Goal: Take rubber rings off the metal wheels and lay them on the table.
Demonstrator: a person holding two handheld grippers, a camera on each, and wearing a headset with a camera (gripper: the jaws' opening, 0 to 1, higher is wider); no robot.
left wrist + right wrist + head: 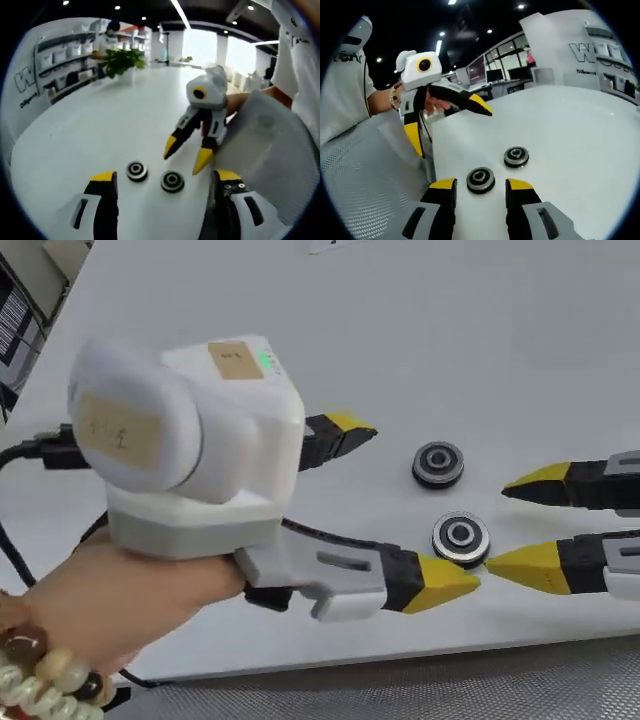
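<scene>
Near wheel [460, 537] and far wheel [438, 464] lie on white bench [300, 300], well apart. Left tongs [426, 505] wide, both wheels just ahead. Right tongs [495, 526] open narrower, near wheel just beside tips.

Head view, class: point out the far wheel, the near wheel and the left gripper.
far wheel [438, 463]: head view, on its hub.
near wheel [460, 535]: head view, on its hub.
left gripper [395, 506]: head view, midway between its open jaws' tips.

Potted plant [122, 62] near wall shelves [62, 59]
</scene>
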